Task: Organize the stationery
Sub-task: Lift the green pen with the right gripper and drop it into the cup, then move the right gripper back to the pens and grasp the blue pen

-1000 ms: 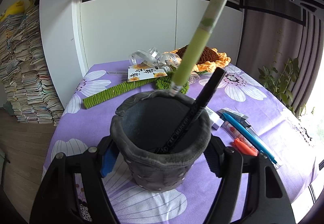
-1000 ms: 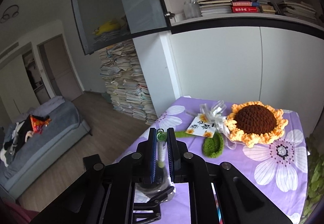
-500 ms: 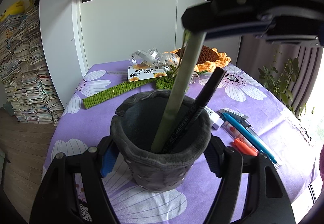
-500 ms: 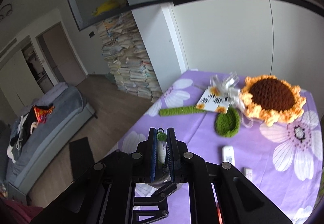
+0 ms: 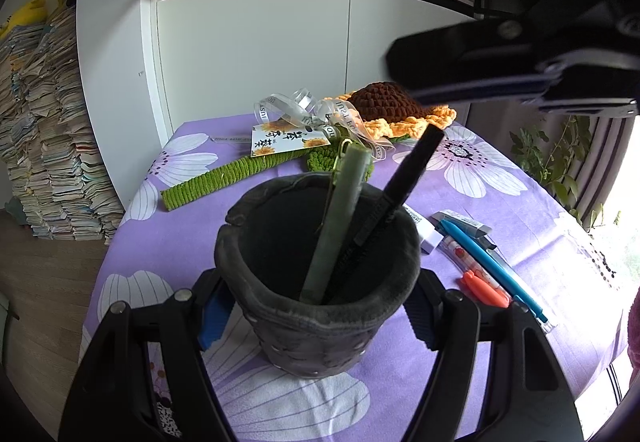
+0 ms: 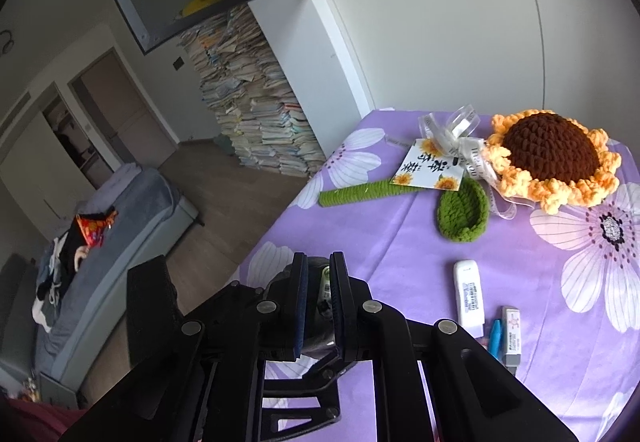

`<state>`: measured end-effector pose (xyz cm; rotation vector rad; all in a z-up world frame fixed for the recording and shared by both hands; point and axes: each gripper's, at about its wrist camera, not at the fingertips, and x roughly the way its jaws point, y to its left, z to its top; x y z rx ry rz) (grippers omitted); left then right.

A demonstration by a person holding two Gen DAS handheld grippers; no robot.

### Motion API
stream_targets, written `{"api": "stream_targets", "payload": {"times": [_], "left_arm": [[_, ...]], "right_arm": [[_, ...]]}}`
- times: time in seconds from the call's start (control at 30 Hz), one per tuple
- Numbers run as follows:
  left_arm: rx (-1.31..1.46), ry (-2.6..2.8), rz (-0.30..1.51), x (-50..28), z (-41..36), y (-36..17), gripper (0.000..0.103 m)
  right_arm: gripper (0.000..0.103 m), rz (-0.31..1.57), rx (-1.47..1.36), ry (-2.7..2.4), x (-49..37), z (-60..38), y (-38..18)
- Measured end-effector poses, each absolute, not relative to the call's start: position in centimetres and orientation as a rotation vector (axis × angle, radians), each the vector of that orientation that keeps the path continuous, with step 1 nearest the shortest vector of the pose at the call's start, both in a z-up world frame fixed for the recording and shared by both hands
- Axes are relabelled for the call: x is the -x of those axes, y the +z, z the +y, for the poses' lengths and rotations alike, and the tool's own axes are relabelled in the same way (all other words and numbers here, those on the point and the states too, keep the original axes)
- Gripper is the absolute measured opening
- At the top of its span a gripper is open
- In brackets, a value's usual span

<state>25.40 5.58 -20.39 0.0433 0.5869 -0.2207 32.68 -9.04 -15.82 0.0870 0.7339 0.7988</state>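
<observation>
Purple floral tablecloth [image 5: 500, 202], crochet sunflower [image 6: 552, 158] behind.

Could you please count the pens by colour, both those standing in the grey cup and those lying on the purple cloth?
Green pen: 1, in the cup
Black marker: 1, in the cup
Blue pen: 1
Orange pen: 1
White patterned pen: 1
Total: 5. A dark tip beside the blue one may be a sixth; unclear.
</observation>
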Motion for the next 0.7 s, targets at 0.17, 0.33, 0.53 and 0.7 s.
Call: {"api": "stream_targets", "payload": {"times": [0.17,0.33,0.53,0.7], "left_arm": [[-0.043,-0.221,0.587,-25.4,5.5,-20.3,0.071],[-0.044,-0.220,0.587,-25.4,5.6,-20.3,0.071],[-0.044,-0.220,0.587,-25.4,5.6,-20.3,0.071],[-0.043,-0.221,0.587,-25.4,5.6,-20.3,0.071]], "right_arm": [[0.011,0.694,-0.094,0.692,-31.5,-12.9,-15.6],[0.011,0.820,-0.052,0.549,-31.9,-16.0,-19.3],[0.011,0.959,-0.026,0.460,-33.6,-17.5,-23.8],[0.011,0.971,-0.017,0.461,-34.4,-17.0,-24.8]]}}
